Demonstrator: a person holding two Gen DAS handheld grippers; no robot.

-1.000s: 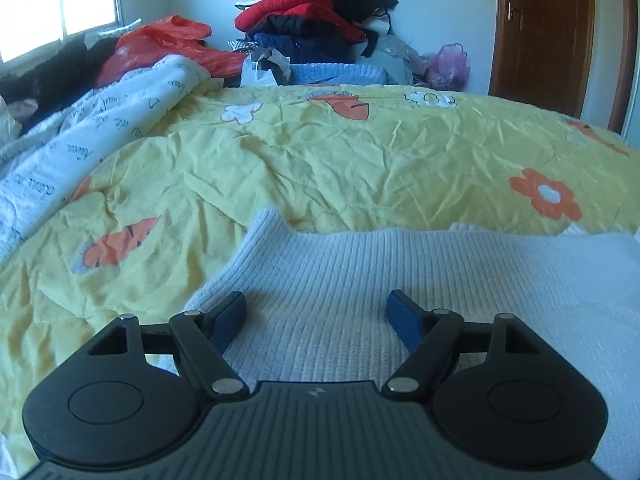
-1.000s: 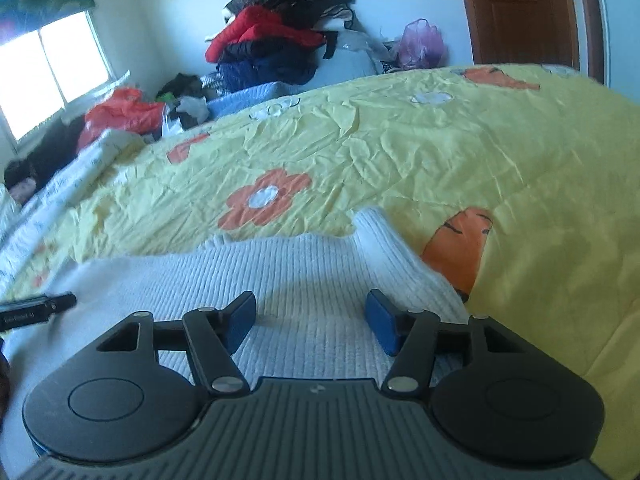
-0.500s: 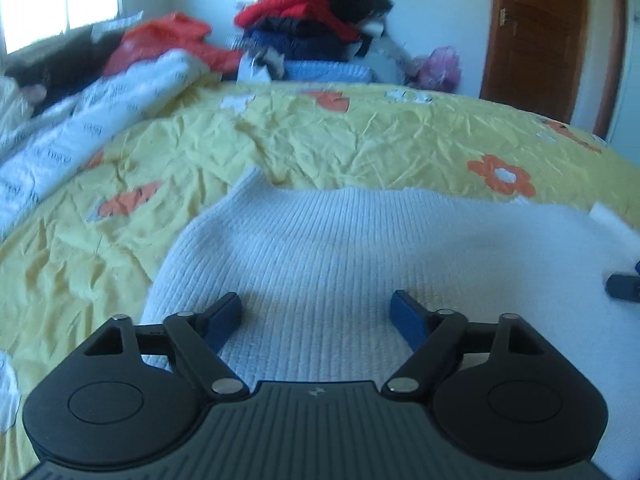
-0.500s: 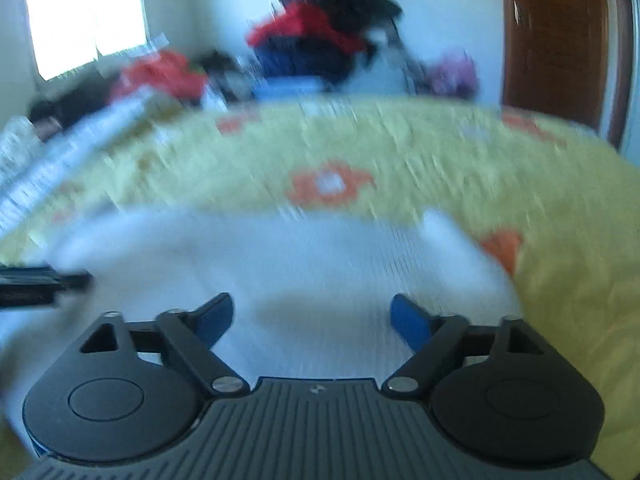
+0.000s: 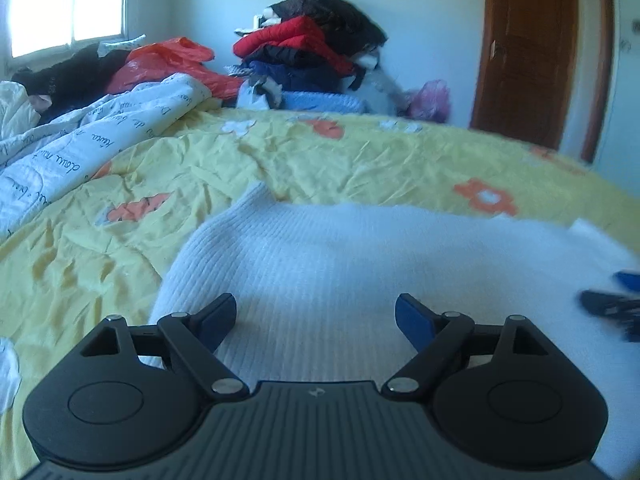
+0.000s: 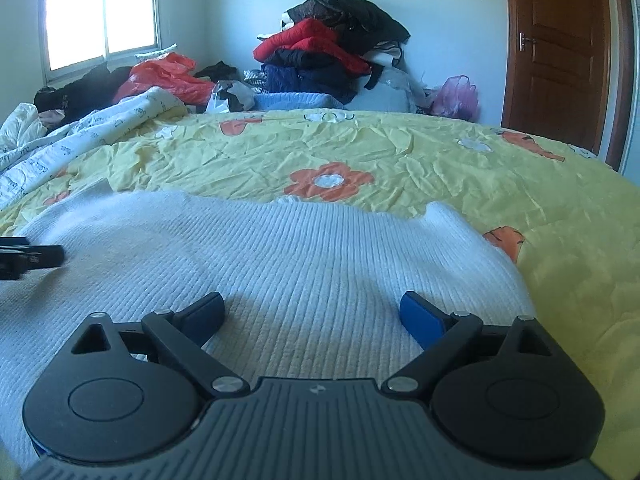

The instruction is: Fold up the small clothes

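White knit garment [image 6: 304, 264] spread flat on bed, on yellow flowered sheet [image 6: 400, 160]. Left gripper [image 5: 316, 312] over garment's left part, jaws wide, nothing clasped between pads. Right gripper [image 6: 312, 308] over garment's right part, jaws opening, only flat knit beneath, nothing pinched. Each gripper's tip visible at edge of other's view. White printed quilt [image 5: 80, 152] bunched at left. Clothes pile [image 6: 332, 52] against far wall; brown door [image 6: 556, 52] at right.

You're in a home bedroom: a bed under a crumpled yellow flowered cotton sheet [image 6: 400, 148], heaped clothes [image 6: 332, 52], a brown wooden door [image 6: 556, 52], a bright window [image 6: 100, 20].
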